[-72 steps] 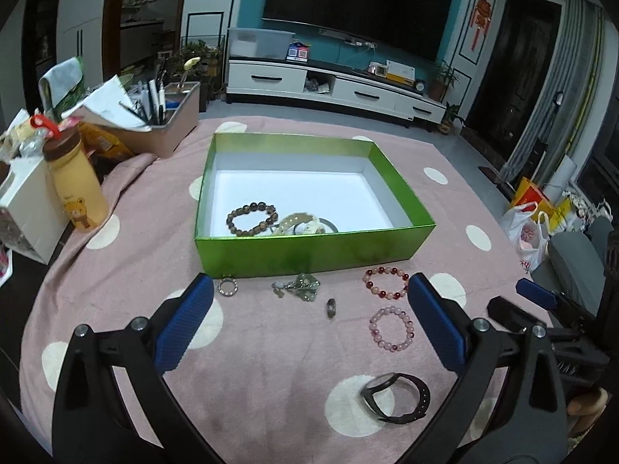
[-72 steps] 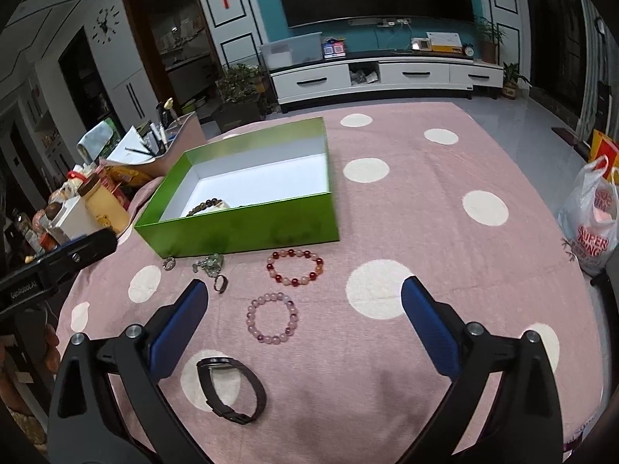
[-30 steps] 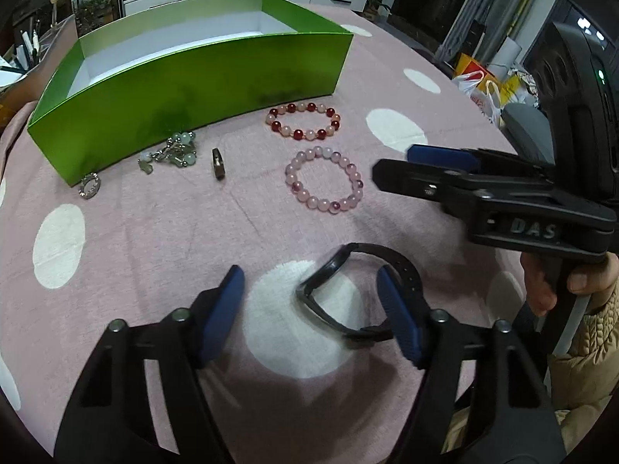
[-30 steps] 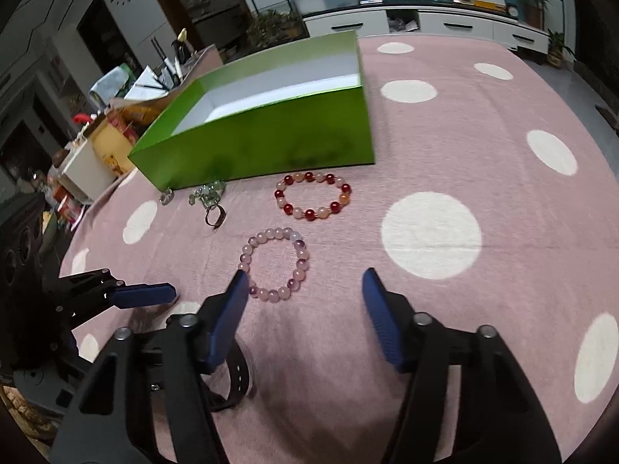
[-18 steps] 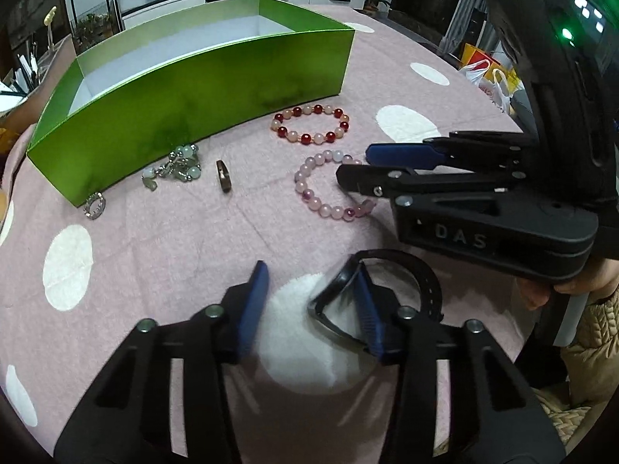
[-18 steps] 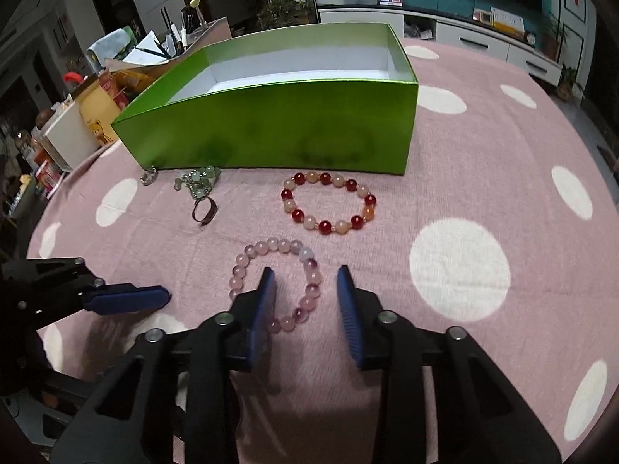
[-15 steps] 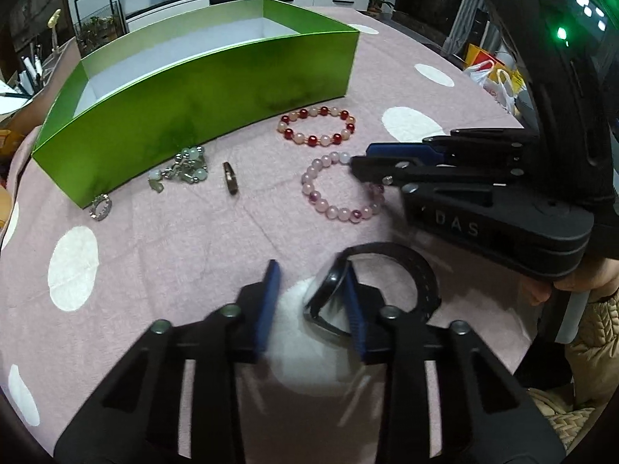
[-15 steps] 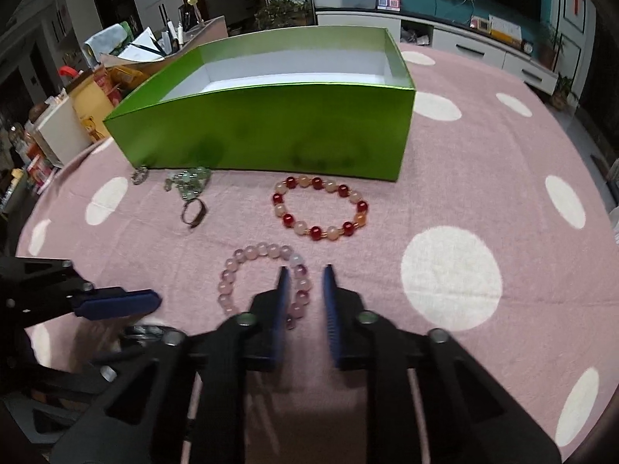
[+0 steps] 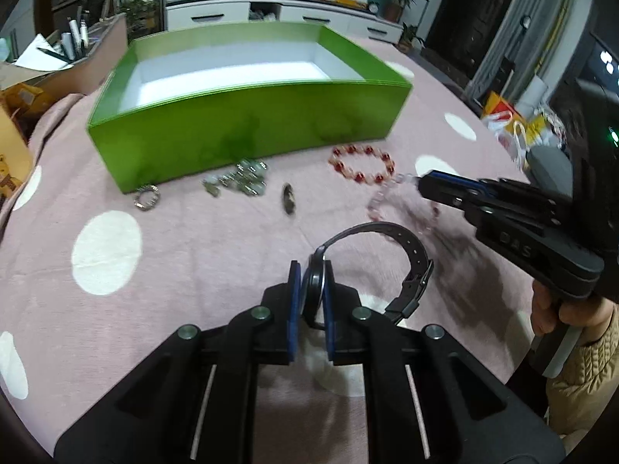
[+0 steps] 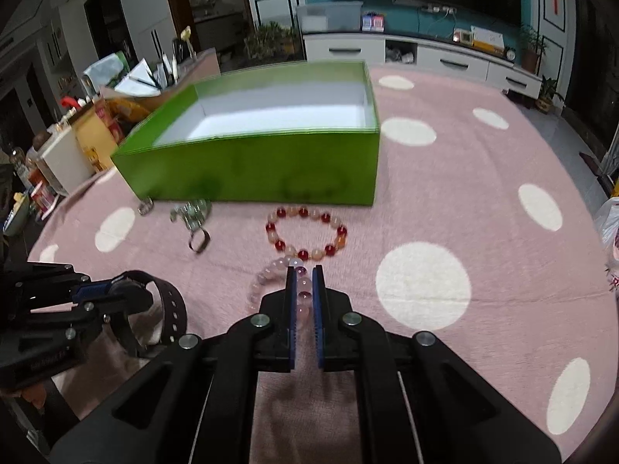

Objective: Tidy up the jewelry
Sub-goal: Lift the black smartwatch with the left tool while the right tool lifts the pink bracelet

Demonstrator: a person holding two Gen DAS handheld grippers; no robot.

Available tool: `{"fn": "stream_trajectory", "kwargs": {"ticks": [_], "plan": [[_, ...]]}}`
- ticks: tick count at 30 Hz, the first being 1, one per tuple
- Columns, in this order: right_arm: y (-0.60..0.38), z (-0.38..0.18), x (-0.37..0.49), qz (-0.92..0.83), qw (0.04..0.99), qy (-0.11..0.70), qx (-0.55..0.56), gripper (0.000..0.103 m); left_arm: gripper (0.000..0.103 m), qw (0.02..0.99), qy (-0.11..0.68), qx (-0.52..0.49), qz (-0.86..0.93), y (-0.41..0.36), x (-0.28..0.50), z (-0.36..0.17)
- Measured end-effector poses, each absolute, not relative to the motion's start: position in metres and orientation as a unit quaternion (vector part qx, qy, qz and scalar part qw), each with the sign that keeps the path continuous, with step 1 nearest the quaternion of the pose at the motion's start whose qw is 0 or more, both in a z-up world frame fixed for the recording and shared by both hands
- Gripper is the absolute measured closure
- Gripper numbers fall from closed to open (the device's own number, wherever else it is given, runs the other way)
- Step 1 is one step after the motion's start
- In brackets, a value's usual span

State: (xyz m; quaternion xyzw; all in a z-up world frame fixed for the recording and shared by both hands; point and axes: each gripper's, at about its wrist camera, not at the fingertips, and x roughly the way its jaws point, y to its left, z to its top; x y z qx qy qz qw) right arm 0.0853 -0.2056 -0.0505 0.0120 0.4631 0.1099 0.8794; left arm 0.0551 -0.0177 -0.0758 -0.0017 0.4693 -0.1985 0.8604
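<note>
My left gripper [image 9: 311,270] is shut on the black watch [image 9: 402,247], holding its face between the blue pads just above the cloth. It also shows in the right wrist view [image 10: 166,301]. My right gripper [image 10: 303,278] is shut on the pale pink bead bracelet [image 10: 267,274], which hangs blurred in the left wrist view [image 9: 390,201]. A red and peach bead bracelet [image 10: 305,234] lies just ahead, in front of the green box [image 10: 255,166]. A ring [image 10: 199,243], a jade charm cluster [image 10: 191,208] and a small beaded ring [image 10: 145,205] lie to the left.
The pink cloth with white dots [image 10: 423,286] covers the table. A cardboard box with pens and papers [image 10: 154,81] and snack packs stand beyond the table's left edge. A TV cabinet [image 10: 425,58] is far behind.
Both grippers closed from wide open: the left onto the watch, the right onto the pink bracelet. Both have since lifted slightly and drawn back from the box.
</note>
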Motion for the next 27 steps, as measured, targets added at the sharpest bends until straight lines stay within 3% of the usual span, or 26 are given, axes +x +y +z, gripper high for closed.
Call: {"fn": "stream_trajectory", "kwargs": {"ticks": [27], "plan": [[-0.204, 0.021, 0.072, 0.132, 0.916, 0.378, 0.028, 0.096, 0.093, 0.902, 0.403, -0.045, -0.145, 0.033, 0.067, -0.008]]}}
